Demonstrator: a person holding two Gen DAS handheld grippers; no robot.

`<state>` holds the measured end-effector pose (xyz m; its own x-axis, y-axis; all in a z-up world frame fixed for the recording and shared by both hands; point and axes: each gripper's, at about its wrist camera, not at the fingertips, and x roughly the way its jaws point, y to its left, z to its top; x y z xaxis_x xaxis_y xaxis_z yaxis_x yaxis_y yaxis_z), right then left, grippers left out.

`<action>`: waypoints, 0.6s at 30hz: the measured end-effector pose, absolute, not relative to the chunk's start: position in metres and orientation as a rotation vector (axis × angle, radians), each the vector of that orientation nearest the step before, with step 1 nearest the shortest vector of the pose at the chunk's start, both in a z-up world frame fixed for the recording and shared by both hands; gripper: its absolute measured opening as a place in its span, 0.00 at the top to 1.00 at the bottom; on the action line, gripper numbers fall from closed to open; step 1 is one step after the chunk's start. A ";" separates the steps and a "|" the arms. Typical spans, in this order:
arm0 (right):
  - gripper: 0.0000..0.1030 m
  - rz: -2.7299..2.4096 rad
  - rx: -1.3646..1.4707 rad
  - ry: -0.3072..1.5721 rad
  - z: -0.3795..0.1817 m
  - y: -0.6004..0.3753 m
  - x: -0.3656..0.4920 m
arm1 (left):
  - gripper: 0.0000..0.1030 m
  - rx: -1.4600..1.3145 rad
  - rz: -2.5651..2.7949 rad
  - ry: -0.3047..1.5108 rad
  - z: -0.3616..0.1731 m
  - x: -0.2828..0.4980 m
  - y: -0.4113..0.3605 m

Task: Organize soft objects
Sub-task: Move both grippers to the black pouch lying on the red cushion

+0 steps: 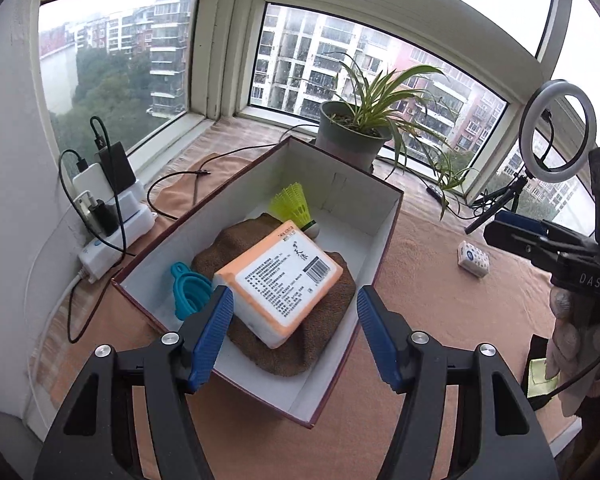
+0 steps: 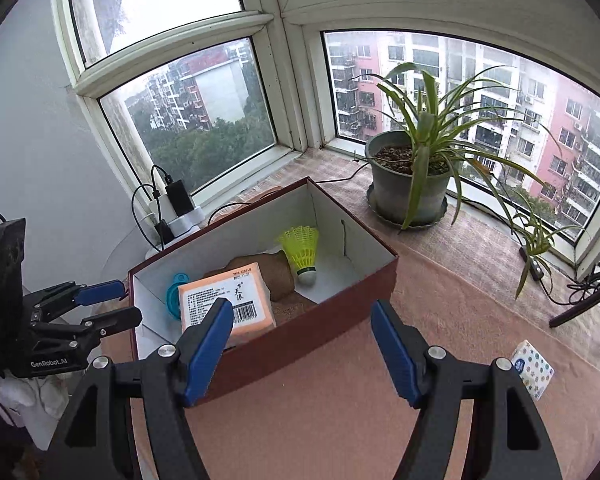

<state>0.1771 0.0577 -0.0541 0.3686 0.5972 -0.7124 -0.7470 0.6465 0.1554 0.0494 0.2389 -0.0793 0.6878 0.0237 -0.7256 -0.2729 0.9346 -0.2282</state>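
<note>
Indoors, a peach cloth-covered sill (image 1: 440, 280) by bay windows is seen. Both the left gripper (image 1: 296, 336) and right gripper (image 2: 302, 354) are held with jaws wide apart, empty. A tissue pack (image 1: 278, 278) lies on a brown towel (image 1: 328, 312) inside the open box (image 2: 300, 332). A ring light (image 1: 558, 130) is caught only by the left view.

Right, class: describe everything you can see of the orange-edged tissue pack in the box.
The tissue pack is a soft rectangular packet in glossy plastic wrap, with orange borders and a white label panel carrying printed text and a barcode. It looks sealed and full. It lies tilted, label up, on a brown towel inside the open cardboard box, between a teal funnel and a yellow shuttlecock. Neither gripper touches it.
</note>
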 end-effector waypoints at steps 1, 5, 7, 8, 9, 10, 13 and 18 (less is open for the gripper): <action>0.34 0.854 -0.202 0.807 -0.055 0.045 0.170 | 0.38 -0.342 0.159 0.790 -0.078 0.048 0.232; 0.34 0.787 -0.167 0.789 -0.062 -0.012 0.145 | 0.38 -0.351 0.105 0.800 -0.081 0.048 0.198; 0.34 0.757 -0.125 0.809 -0.068 -0.044 0.139 | 0.38 -0.331 0.081 0.806 -0.082 0.050 0.179; 0.34 0.741 -0.101 0.819 -0.071 -0.060 0.137 | 0.38 -0.320 0.070 0.806 -0.082 0.051 0.168; 0.34 0.720 -0.081 0.826 -0.074 -0.077 0.135 | 0.38 -0.314 0.056 0.807 -0.082 0.052 0.158; 0.34 0.693 -0.064 0.830 -0.074 -0.096 0.135 | 0.38 -0.311 0.039 0.809 -0.082 0.054 0.149; 0.34 0.633 -0.020 0.840 -0.076 -0.147 0.130 | 0.38 -0.293 -0.013 0.822 -0.083 0.060 0.120; 0.34 0.541 0.038 0.855 -0.076 -0.231 0.119 | 0.38 -0.269 -0.104 0.849 -0.088 0.072 0.072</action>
<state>0.1188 -0.2305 -0.0761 0.5303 0.4676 -0.7072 -0.4380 0.8653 0.2438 0.0719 0.0717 -0.0881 0.6583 -0.1977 -0.7263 -0.0160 0.9610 -0.2761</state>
